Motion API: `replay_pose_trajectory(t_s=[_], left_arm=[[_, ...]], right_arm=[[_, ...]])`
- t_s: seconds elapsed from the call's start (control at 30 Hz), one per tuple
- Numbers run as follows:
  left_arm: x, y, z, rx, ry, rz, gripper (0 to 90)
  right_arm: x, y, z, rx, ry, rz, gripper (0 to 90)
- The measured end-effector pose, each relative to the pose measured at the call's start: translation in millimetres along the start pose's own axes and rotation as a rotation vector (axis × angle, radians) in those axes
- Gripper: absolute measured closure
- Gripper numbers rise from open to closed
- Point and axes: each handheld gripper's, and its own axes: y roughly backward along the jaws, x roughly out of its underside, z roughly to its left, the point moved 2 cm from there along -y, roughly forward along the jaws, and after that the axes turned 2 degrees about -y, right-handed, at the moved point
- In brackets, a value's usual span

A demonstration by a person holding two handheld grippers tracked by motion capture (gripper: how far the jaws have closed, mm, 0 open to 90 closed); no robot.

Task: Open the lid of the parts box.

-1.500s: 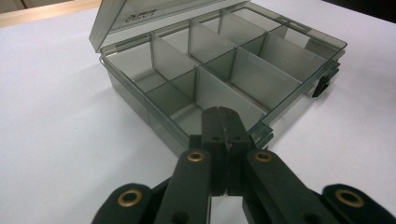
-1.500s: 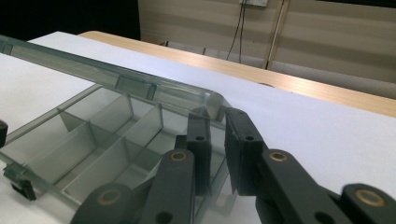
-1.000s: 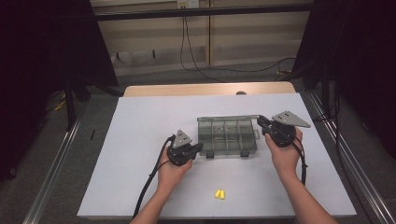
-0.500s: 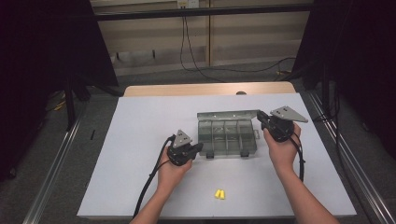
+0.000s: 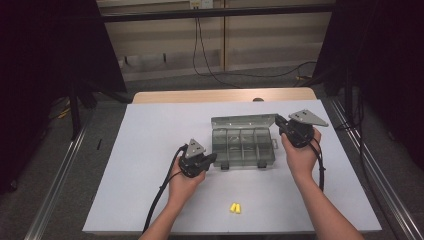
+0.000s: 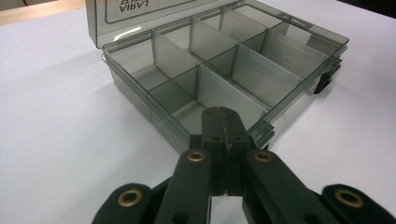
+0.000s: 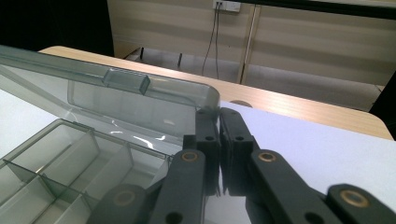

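Yellow earplugs [image 5: 235,207] near table's [image 5: 150,150] front edge.

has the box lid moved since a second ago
Yes. In the high view the lid of the compartment box has swung up and back toward the table's far wooden edge, its corner pinched by the right gripper.

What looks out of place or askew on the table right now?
Nothing looks damaged or spilled. The compartment box sits square with its lid raised and its compartments empty. The two yellow earplugs lie loose near the table's front edge, outside the box.
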Motion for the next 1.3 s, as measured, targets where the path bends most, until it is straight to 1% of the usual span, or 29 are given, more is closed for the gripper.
replay_pose_trajectory(t_s=[0.1, 0.2, 0.33, 0.37, 0.53, 1.3], left_arm=[[0.0, 0.0, 0.1, 0.000, -0.002, 0.001, 90.0], [0.0, -0.1, -0.1, 0.000, -0.001, 0.000, 90.0], [0.0, 0.0, 0.1, -0.003, -0.005, 0.000, 90.0], [0.1, -0.2, -0.2, 0.000, 0.003, -0.001, 90.0], [0.0, -0.2, 0.0, 0.001, 0.005, -0.001, 90.0], [-0.4, -0.2, 1.2, 0.006, 0.009, 0.001, 90.0]], right_arm=[[-0.6, -1.0, -0.2, 0.000, -0.002, 0.000, 87.4], [-1.0, -2.2, 0.3, 0.007, 0.009, -0.005, 87.5], [-1.5, -4.0, -0.2, 0.010, 0.005, -0.012, 87.6], [-2.0, -4.7, -0.3, 0.010, 0.006, -0.013, 87.6], [-5.3, -7.5, -0.3, 0.022, 0.031, -0.005, 87.8], [-13.5, -20.1, -2.3, 0.048, 0.009, -0.007, 88.2]])
